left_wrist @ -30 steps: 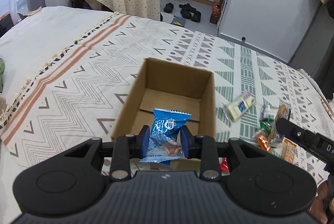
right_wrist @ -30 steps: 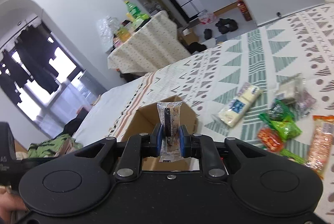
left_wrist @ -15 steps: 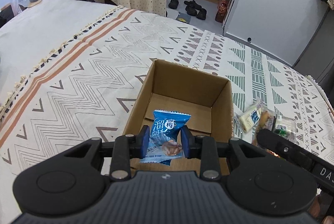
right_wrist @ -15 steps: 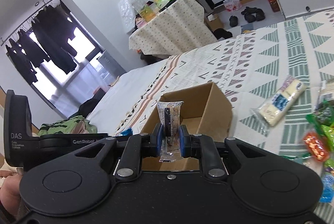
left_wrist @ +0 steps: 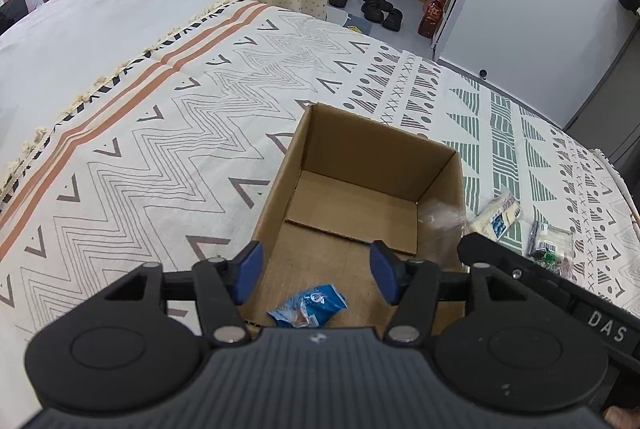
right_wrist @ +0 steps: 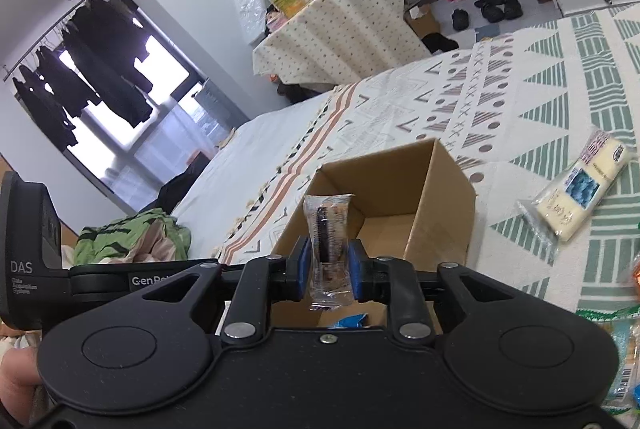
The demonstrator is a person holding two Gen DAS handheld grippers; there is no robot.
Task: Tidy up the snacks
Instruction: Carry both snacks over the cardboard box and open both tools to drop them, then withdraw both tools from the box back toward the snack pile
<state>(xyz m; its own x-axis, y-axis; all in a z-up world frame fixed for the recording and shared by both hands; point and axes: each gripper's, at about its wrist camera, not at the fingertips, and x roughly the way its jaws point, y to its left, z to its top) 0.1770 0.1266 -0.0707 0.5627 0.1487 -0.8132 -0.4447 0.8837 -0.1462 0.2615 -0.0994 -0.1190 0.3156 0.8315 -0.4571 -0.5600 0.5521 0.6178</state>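
Left claw (left_wrist: 316, 275) angled over box (left_wrist: 440, 197).

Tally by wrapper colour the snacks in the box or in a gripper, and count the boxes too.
Blue packet, in the box: 1
Clear-wrapped snack, between the right gripper's just-opening jaws: 1
Cardboard box: 1
Total: 3

Left gripper (left_wrist: 316, 275) over cardboard box (left_wrist: 436, 197), jaws just opened wide; blue snack packet (left_wrist: 308, 309) lying loose on box floor.
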